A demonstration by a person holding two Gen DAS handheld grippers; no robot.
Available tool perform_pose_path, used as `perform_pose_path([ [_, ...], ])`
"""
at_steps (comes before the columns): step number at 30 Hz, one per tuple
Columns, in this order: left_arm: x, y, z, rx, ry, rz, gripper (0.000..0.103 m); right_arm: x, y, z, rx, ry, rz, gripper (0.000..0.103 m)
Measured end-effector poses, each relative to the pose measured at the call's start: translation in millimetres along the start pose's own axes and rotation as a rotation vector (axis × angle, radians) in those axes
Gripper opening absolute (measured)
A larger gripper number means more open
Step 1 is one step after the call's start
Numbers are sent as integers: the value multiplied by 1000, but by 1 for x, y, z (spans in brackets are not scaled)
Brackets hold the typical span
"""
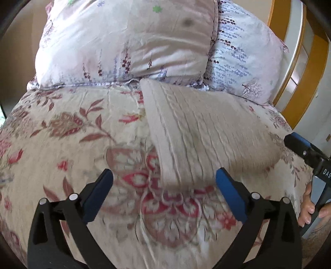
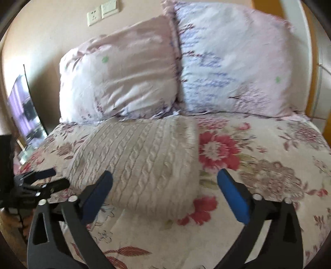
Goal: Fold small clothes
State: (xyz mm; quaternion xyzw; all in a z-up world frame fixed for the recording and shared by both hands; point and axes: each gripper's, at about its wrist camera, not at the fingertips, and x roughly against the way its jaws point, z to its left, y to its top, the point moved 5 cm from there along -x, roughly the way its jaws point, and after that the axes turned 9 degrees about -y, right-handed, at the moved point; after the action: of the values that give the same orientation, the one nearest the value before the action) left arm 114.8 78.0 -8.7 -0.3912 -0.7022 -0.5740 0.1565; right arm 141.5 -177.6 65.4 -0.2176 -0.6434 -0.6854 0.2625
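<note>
A cream cable-knit garment (image 1: 202, 134) lies folded in a block on the floral bedspread (image 1: 68, 144), its far edge near the pillows. It also shows in the right wrist view (image 2: 149, 161). My left gripper (image 1: 164, 182) is open and empty, hovering just before the garment's near edge. My right gripper (image 2: 164, 184) is open and empty, above the garment's near right corner. The right gripper's finger (image 1: 304, 150) shows at the right of the left wrist view. The left gripper (image 2: 53, 180) shows at the left of the right wrist view.
Two pale floral pillows (image 2: 120, 82) (image 2: 238, 68) lean against the wall behind the garment. A wooden headboard (image 1: 306, 68) stands at the right. A mirror or screen (image 2: 26, 111) stands left of the bed. Wall sockets (image 2: 103, 12) sit above the pillows.
</note>
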Motion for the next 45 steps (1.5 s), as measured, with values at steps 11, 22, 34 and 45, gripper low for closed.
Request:
perform_pose_path([
  [11,-22,-31,-13,-26,115,107,101,-19,-49,19,14,-19,182,102],
  [22,-31,-33,-17,-71,180,109,101,-39,-68,32,70,-134,296,102],
  [34,-30,-33,-17,-74,184,100,101,-40,-69,31,70,-132,295,102],
  [45,-31,-33,-17,-75,183,100,101,-39,-70,30,72,-131,295,102],
])
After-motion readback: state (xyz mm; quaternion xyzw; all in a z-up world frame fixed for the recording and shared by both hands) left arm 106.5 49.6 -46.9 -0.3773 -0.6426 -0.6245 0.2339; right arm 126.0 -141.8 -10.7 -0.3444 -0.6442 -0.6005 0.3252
